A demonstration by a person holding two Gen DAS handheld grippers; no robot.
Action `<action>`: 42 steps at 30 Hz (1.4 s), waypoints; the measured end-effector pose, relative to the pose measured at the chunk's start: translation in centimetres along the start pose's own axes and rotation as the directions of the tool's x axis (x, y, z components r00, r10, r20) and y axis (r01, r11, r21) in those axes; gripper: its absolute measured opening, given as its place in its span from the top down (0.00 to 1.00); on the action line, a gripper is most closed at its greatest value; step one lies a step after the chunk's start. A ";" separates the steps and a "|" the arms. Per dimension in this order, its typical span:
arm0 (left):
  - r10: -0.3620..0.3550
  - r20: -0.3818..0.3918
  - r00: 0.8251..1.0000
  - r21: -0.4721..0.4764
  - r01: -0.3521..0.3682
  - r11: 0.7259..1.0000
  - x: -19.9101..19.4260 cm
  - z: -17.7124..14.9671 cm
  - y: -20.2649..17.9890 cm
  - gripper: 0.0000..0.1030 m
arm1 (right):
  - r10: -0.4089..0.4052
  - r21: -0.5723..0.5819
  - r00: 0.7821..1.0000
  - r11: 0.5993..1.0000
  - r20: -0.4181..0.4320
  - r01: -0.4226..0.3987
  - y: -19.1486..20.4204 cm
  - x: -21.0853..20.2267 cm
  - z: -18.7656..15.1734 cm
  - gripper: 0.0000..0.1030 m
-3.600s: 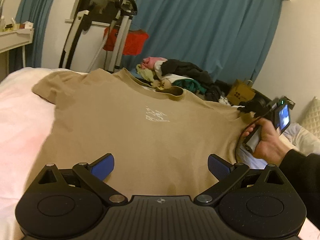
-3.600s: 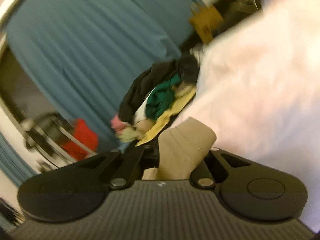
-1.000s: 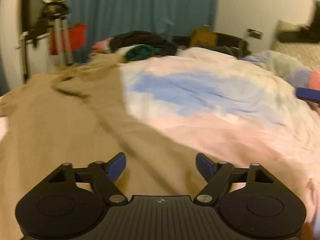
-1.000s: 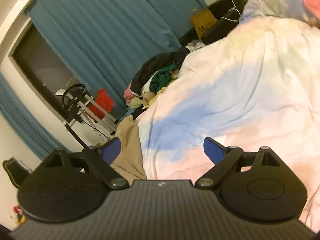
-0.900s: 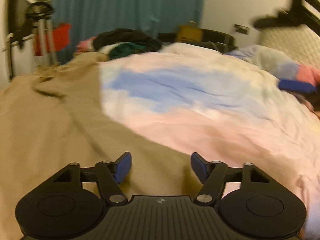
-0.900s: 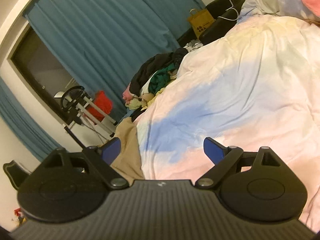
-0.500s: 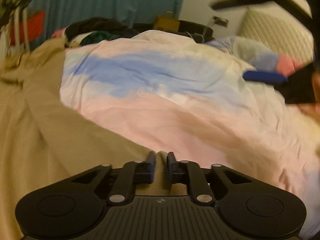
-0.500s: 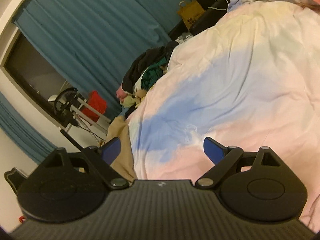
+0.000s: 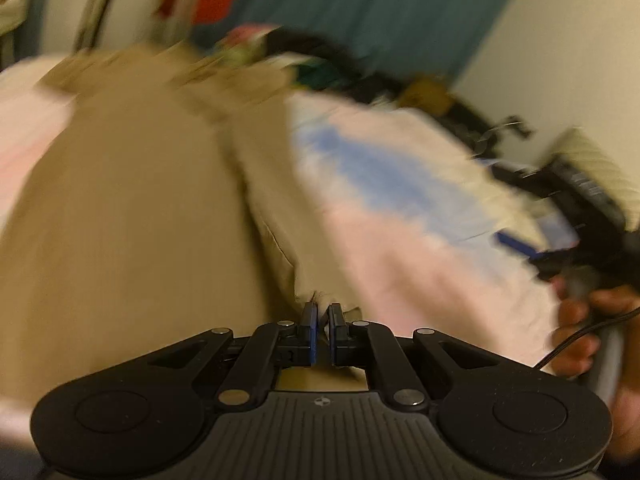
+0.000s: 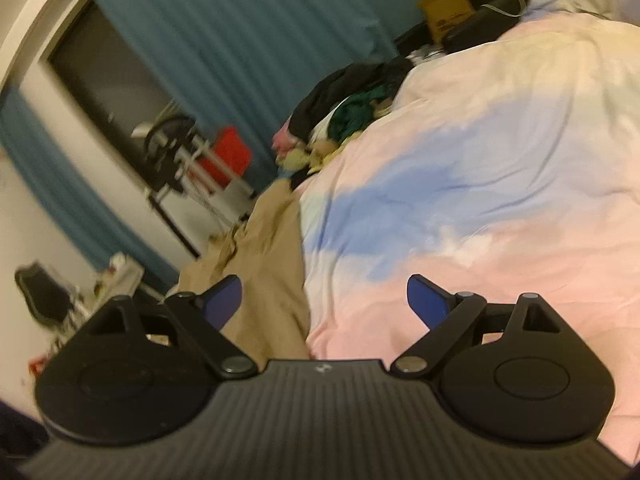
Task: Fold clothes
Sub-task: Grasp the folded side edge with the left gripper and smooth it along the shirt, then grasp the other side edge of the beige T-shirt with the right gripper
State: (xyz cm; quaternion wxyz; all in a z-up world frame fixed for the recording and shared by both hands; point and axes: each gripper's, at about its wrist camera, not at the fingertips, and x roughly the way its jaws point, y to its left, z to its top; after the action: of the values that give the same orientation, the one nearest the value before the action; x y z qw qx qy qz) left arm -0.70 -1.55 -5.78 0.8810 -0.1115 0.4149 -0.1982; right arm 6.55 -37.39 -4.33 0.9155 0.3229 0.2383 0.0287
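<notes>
On the duvet (image 9: 400, 216), left tongs (image 9: 322, 312) now pinch the shirt's (image 9: 132, 208) hem.

No text I can read in either view. My left-wrist frame is motion-blurred throughout. The cardboard box (image 10: 447, 13) at 1 o'clock in my right-wrist view carries a dark printed mark, too smeared to make out.

shirt (image 9: 120, 208) left on duvet (image 9: 400, 216) | clothes pile (image 10: 348, 108) apparently behind
</notes>
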 end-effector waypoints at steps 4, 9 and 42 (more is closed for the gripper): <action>0.060 -0.082 0.995 -0.080 -0.067 0.995 0.4 -0.8 3.5 0.95 | 0.005 -0.076 0.998 0.997 -0.062 -0.010 2.0 0.9 -1.3 0.12; -0.035 -0.070 0.997 -0.148 0.025 0.989 -0.1 -0.4 4.9 0.82 | 0.008 -0.130 0.994 0.991 -0.111 -0.022 3.6 1.5 -2.7 0.12; 0.020 -0.055 0.998 -0.009 -0.021 1.000 0.2 0.6 2.4 0.50 | 0.034 -0.236 0.995 0.970 -0.094 -0.056 6.9 1.5 -4.9 0.12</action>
State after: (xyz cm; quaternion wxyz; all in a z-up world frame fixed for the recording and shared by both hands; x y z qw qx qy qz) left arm 0.54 0.51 -6.39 0.8707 -0.1061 0.4410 -0.1901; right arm 6.36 -28.83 -4.11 0.9351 0.2146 0.2664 0.0923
